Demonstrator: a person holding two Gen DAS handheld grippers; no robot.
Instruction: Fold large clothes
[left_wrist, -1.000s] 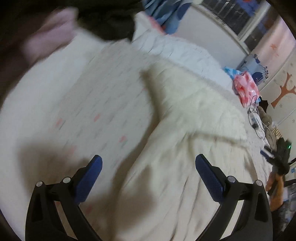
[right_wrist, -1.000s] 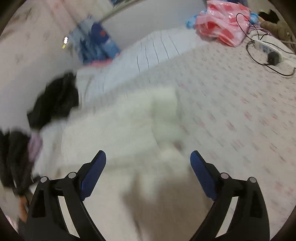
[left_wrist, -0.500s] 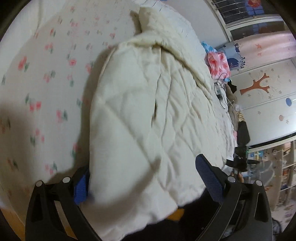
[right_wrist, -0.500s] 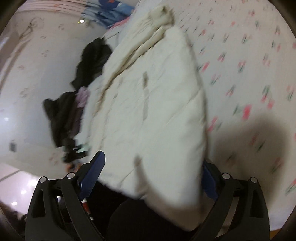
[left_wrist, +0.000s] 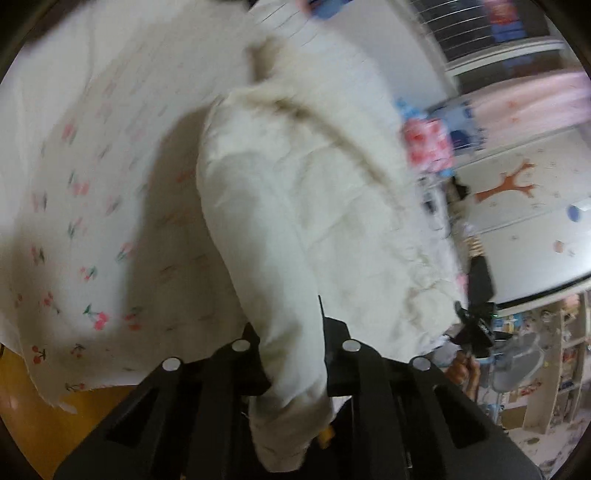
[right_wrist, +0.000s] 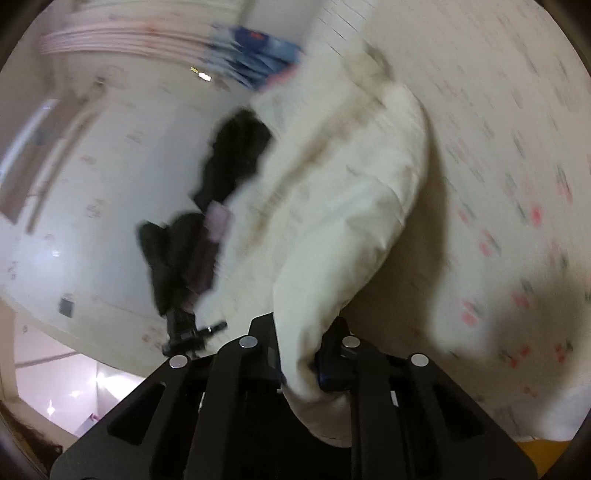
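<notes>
Clamping: left gripper (left_wrist: 291, 354) closing on cream padded coat (left_wrist: 303, 206) hem; right gripper (right_wrist: 301, 358) shut on its other corner. Coat lies lengthwise on cherry-print bedsheet (left_wrist: 74, 206). Step: hem grasped. Next, likely: lift both corners evenly toward collar.

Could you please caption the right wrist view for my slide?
Right gripper shut on a cream coat's edge over the cherry-print sheet.

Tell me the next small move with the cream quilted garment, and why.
Probably lift both corners together and carry them toward the far edge. The left gripper is closing on the cream garment and the right gripper pinches its other near corner, while the rest lies flat on the cherry-print sheet.
</notes>
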